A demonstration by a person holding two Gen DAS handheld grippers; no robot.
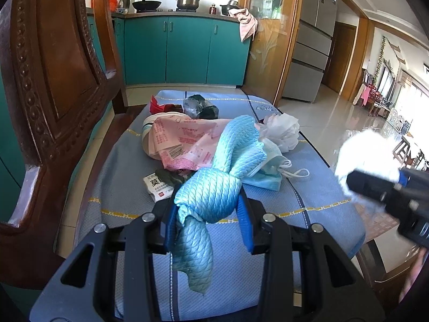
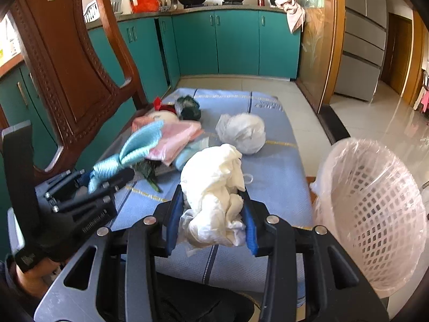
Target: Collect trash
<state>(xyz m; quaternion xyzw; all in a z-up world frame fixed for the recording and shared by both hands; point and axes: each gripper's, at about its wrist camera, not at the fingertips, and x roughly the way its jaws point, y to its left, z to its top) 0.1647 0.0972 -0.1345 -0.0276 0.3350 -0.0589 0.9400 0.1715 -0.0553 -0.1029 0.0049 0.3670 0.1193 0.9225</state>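
Observation:
My left gripper (image 1: 207,206) is shut on a light blue cloth (image 1: 214,187) and holds it just above the blue mat (image 1: 308,187); it also shows in the right wrist view (image 2: 107,177). My right gripper (image 2: 214,201) is shut on a crumpled white tissue wad (image 2: 214,187), held above the mat's near edge. A white basket (image 2: 375,209) lined with a clear bag stands to the right. On the mat lie a pink plastic bag (image 1: 185,142), a blue face mask (image 1: 270,166), a white bag ball (image 2: 242,132), a printed packet (image 1: 158,185) and dark wrappers (image 1: 201,106).
A carved wooden chair back (image 1: 53,80) rises close on the left. Teal kitchen cabinets (image 1: 187,48) stand behind. Tiled floor (image 1: 316,118) and a fridge (image 1: 313,40) are at the right.

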